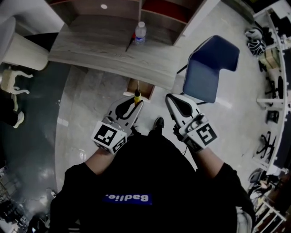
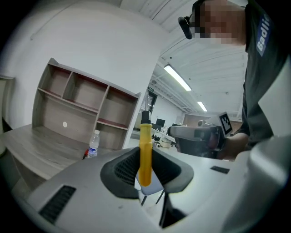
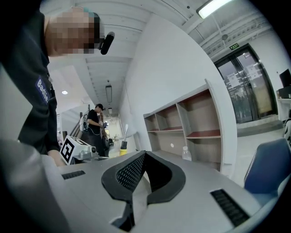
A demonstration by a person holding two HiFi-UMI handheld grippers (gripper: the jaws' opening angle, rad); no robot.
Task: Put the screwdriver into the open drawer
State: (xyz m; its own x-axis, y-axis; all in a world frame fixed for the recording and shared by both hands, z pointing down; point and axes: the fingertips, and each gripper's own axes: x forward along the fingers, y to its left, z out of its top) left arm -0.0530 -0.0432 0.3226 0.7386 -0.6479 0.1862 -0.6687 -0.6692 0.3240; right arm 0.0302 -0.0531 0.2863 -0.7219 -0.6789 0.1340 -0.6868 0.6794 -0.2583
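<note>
The screwdriver [image 2: 145, 157] stands upright, its yellow handle clamped between the jaws of the left gripper [image 1: 135, 103], at the near edge of the open drawer [image 1: 145, 88], which juts from under the desk [image 1: 100, 50] front. Bare floor [image 1: 91, 100] lies left of the drawer; a blue chair [image 1: 209, 68] stands near on its right. The right gripper [image 3: 143, 157] is closed on nothing. A bottle [image 1: 140, 32] stands on the desk, before the shelf [image 1: 113, 9]
</note>
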